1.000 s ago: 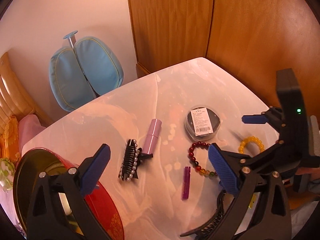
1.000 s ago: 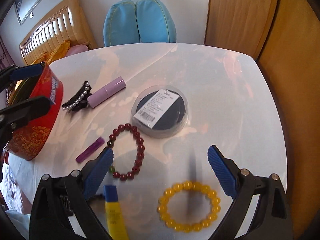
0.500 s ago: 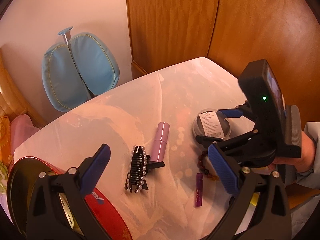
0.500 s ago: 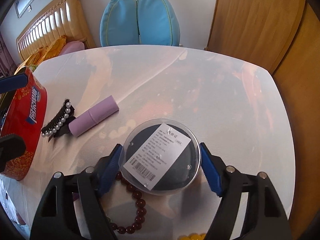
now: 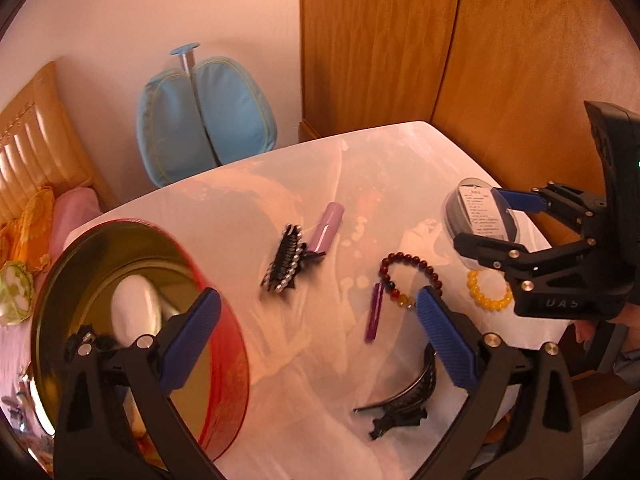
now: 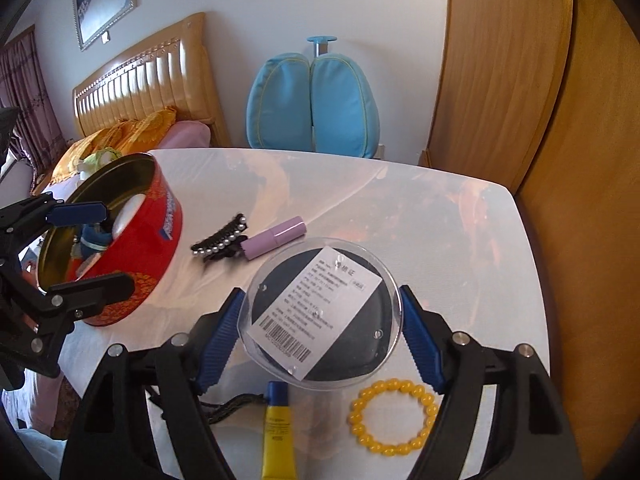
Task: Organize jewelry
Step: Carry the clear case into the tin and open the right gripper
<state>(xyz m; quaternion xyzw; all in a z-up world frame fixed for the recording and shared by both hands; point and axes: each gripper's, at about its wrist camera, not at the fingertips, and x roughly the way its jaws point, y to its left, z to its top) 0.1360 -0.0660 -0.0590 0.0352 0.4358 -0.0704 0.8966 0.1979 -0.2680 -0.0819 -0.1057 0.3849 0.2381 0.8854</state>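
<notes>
My right gripper (image 6: 320, 312) is shut on a round clear plastic case (image 6: 320, 308) with a white barcode label and holds it lifted above the table; the case also shows in the left wrist view (image 5: 482, 216). My left gripper (image 5: 316, 336) is open and empty over the rim of a red round tin (image 5: 224, 344), which also shows in the right wrist view (image 6: 156, 232). On the white table lie a yellow bead bracelet (image 6: 394, 416), a dark red bead bracelet (image 5: 410, 280), a pearl hair clip (image 5: 284, 264), a lilac tube (image 5: 326, 228) and a purple stick (image 5: 374, 318).
The tin holds a white oval item (image 5: 132, 312) and dark bits. A black claw clip (image 5: 404, 400) lies near the table's front edge. A yellow and blue tube (image 6: 278, 432) lies under the case. A blue chair (image 6: 314, 108), a bed (image 6: 132, 92) and wooden wardrobe doors (image 5: 380, 48) surround the table.
My right gripper closed on the round case and lifted it off the table. My left gripper swung left, bringing the red tin more into its view.
</notes>
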